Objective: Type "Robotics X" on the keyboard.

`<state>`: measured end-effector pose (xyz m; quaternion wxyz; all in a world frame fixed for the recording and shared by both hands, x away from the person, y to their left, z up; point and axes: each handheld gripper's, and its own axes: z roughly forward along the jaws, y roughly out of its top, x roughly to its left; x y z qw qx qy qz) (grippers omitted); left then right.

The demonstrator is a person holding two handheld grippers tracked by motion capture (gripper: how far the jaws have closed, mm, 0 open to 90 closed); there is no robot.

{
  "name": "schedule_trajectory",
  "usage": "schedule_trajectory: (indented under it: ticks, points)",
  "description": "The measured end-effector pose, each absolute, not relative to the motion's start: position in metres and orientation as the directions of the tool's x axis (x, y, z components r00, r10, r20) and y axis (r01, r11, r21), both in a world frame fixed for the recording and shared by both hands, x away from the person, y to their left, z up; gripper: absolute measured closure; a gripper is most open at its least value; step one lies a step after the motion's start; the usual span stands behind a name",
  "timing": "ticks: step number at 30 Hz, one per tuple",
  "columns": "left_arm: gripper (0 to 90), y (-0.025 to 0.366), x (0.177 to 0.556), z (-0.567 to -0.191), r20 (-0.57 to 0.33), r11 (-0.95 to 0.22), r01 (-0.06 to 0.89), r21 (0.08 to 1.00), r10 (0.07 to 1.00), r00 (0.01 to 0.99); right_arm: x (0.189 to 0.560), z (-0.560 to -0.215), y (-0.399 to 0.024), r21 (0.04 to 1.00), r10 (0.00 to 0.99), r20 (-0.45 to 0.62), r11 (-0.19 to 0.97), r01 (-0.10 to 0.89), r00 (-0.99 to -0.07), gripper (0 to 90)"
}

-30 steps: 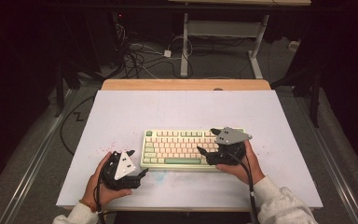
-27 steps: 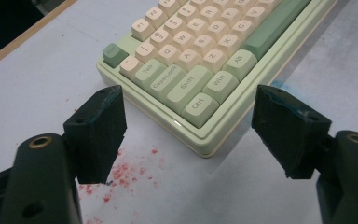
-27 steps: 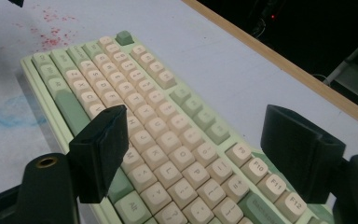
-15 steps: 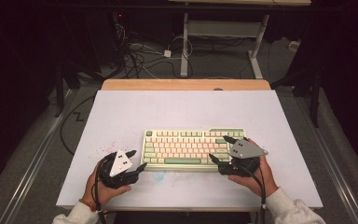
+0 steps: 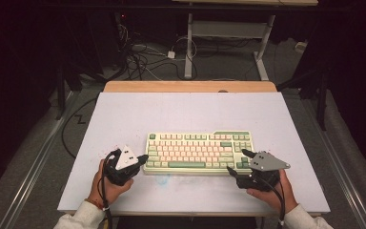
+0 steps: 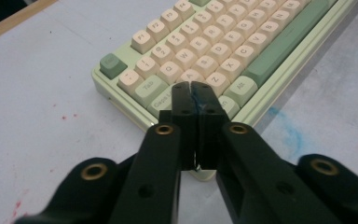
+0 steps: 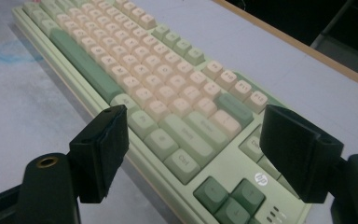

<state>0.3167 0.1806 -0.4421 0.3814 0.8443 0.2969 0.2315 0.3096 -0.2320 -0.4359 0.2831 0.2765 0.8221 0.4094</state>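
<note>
A pale green keyboard (image 5: 198,150) with cream and green keys lies on the white table top, nearer the front edge. My left gripper (image 5: 143,159) sits at the keyboard's front left corner. In the left gripper view its jaws (image 6: 189,86) have just been closing and now stand pressed together with nothing between them, above the left-hand keys (image 6: 214,37). My right gripper (image 5: 237,161) is at the front right corner. Its jaws (image 7: 196,114) stand wide open over the right end of the keyboard (image 7: 135,60), holding nothing.
The table top (image 5: 186,114) has a wooden strip (image 5: 190,86) along its far edge. A blue smudge (image 6: 286,130) marks the surface in front of the keyboard, and red specks (image 6: 67,116) lie to its left. Cables (image 5: 143,57) and a desk frame stand on the floor beyond.
My right gripper has slid from above the keyboard's right part out to its front right corner, towards the near edge. The left hand has stayed by the keyboard's left end.
</note>
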Motion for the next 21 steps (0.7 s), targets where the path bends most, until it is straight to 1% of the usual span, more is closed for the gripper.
schedule_trajectory:
  ticks: [2, 3, 8, 21]
  points:
    - [87.3, 0.177, 0.320, -0.440, 0.183, -0.541, 0.304, 0.784, 0.670, 0.720, 0.309, -0.437, -0.233, 0.831, 0.688, -0.233, 0.508, 0.227, -0.688, 24.5]
    - [87.4, 0.175, 0.321, -0.439, 0.168, -0.535, 0.313, 0.784, 0.669, 0.724, 0.309, -0.437, -0.234, 0.829, 0.687, -0.234, 0.510, 0.228, -0.688, 24.4]
    - [87.3, 0.165, 0.331, -0.438, 0.155, -0.551, 0.320, 0.771, 0.650, 0.744, 0.309, -0.437, -0.233, 0.832, 0.681, -0.226, 0.507, 0.226, -0.696, 24.5]
    - [87.3, 0.133, 0.355, -0.430, 0.162, -0.601, 0.309, 0.737, 0.601, 0.783, 0.311, -0.438, -0.231, 0.825, 0.673, -0.232, 0.519, 0.225, -0.702, 24.5]
